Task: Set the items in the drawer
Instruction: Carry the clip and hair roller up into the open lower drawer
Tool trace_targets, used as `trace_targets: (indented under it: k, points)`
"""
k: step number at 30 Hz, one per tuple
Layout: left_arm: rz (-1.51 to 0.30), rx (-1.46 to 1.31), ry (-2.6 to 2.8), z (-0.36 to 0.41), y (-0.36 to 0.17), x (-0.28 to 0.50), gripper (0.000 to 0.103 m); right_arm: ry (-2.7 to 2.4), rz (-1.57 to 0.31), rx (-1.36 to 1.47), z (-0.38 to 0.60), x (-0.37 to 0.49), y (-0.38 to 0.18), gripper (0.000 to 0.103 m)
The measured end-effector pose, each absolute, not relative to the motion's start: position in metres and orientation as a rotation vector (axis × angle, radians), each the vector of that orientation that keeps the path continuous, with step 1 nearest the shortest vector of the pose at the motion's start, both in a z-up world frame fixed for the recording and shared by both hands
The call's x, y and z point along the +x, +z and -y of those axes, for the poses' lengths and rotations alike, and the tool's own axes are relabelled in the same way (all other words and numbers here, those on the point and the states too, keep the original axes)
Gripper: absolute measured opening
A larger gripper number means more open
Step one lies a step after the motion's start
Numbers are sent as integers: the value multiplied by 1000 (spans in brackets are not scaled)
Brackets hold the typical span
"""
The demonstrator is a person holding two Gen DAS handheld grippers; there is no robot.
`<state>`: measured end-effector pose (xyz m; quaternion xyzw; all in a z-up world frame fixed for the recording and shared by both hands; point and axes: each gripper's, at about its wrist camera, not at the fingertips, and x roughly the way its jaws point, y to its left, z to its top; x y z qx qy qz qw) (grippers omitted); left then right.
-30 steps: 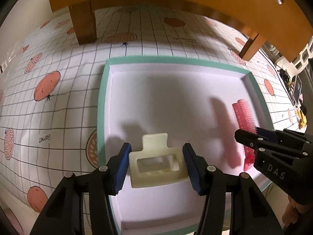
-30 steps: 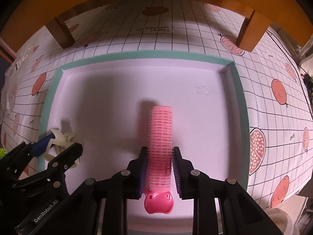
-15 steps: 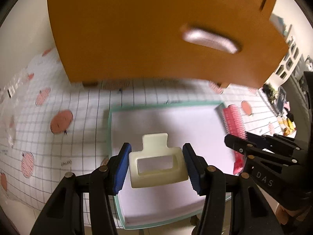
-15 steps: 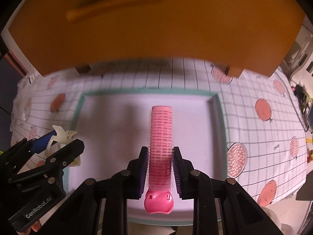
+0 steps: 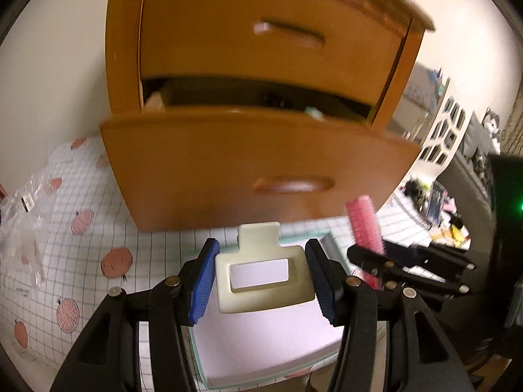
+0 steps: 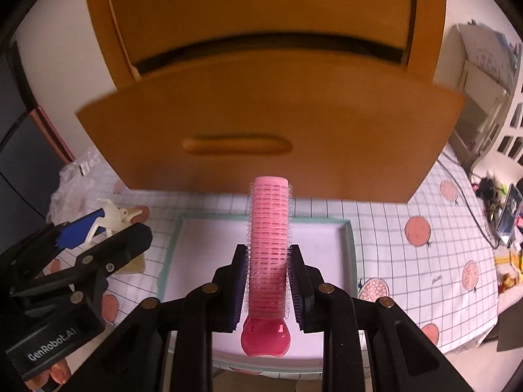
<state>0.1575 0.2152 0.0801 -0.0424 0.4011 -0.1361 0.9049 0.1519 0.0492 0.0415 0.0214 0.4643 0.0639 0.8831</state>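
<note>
Cream hair claw clip (image 5: 263, 276) clamped between the blue pads of the left gripper (image 5: 262, 280), raised above the tray (image 5: 261, 352) and just short of the open drawer (image 5: 255, 166). Pink hair roller (image 6: 268, 251) pinched likewise by the right gripper (image 6: 268, 289), standing upright along the fingers, its glossy pink cap (image 6: 265, 338) at the near end and its rounded tip reaching up to the drawer front. Seen from the left wrist as well, that roller, poking up to the right of the clip.

Lilac tray with a teal rim lay below both grippers, nothing visible on its floor. Set on a worktop (image 6: 434, 261) covered in a white checked cloth printed with pink fruit.

Beyond the tray stood an orange wooden cabinet (image 5: 124, 49). Lower drawer pulled out toward the cameras, a dark gap above its front; a few small things glimpsed inside from the left wrist view, too blurred to identify. Upper drawer (image 5: 271, 42) closed, with a slot handle. Crumpled clear plastic bag (image 5: 23, 215) lay on the cloth off to the left. Cluttered shelves and small items showed far to the right, indistinct.
</note>
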Motion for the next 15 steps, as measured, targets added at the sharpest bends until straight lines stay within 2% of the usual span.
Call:
trace_targets:
  k: [15]
  points:
    - [-664, -92, -296, -217, 152, 164, 56, 134, -826, 27, -49, 156, 113, 26]
